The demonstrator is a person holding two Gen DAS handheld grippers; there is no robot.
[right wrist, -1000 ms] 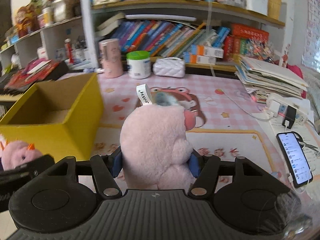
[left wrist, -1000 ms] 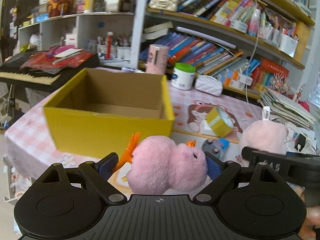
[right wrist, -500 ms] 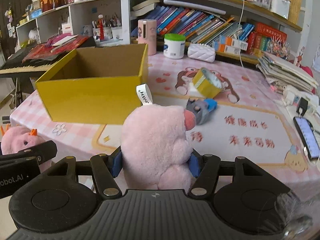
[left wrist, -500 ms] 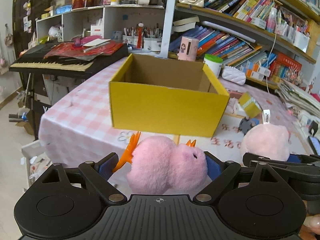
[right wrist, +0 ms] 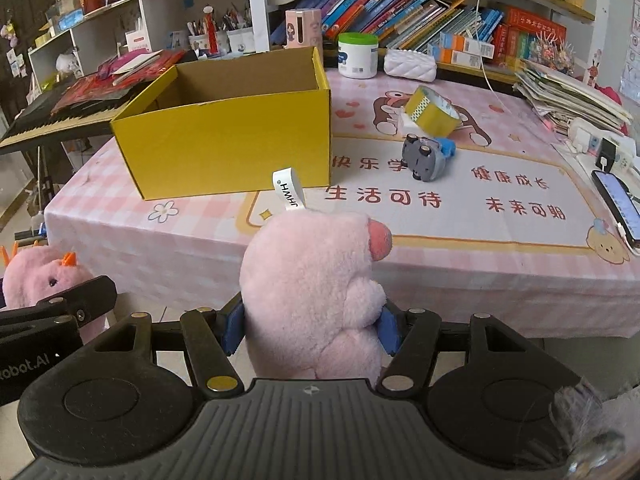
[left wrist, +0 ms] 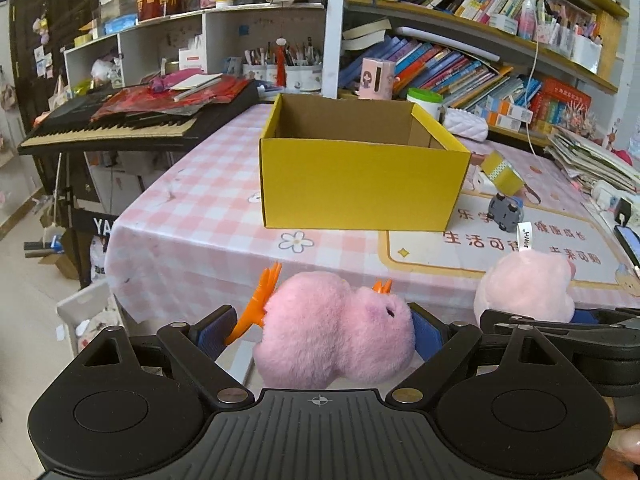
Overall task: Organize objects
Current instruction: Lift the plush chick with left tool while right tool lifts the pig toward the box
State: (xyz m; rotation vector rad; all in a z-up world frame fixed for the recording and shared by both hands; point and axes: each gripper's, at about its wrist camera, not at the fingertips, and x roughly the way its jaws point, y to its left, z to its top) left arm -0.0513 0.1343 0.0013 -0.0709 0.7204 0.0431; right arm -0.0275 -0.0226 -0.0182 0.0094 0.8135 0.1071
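My left gripper [left wrist: 320, 330] is shut on a pink plush bird with orange feet [left wrist: 334, 332], held in front of the table's near edge. My right gripper [right wrist: 310, 326] is shut on a pale pink plush pig with a white tag [right wrist: 310, 288], also off the table's front. Each toy shows in the other view: the pig [left wrist: 526, 290] at right, the bird [right wrist: 44, 278] at left. An open yellow cardboard box [left wrist: 360, 176], empty inside [right wrist: 240, 84], stands on the pink checked table [left wrist: 192, 216] ahead of both grippers.
A toy car [right wrist: 426, 156] lies upturned beside a yellow tape roll [right wrist: 432, 112] right of the box. A phone [right wrist: 618, 208] and stacked papers [right wrist: 568, 92] sit at the right edge. A keyboard piano [left wrist: 120, 124] stands left; bookshelves [left wrist: 460, 68] rise behind.
Both grippers have drawn back from the box with their plush toys; the box and table now look farther away, and the table's front edge is in view.
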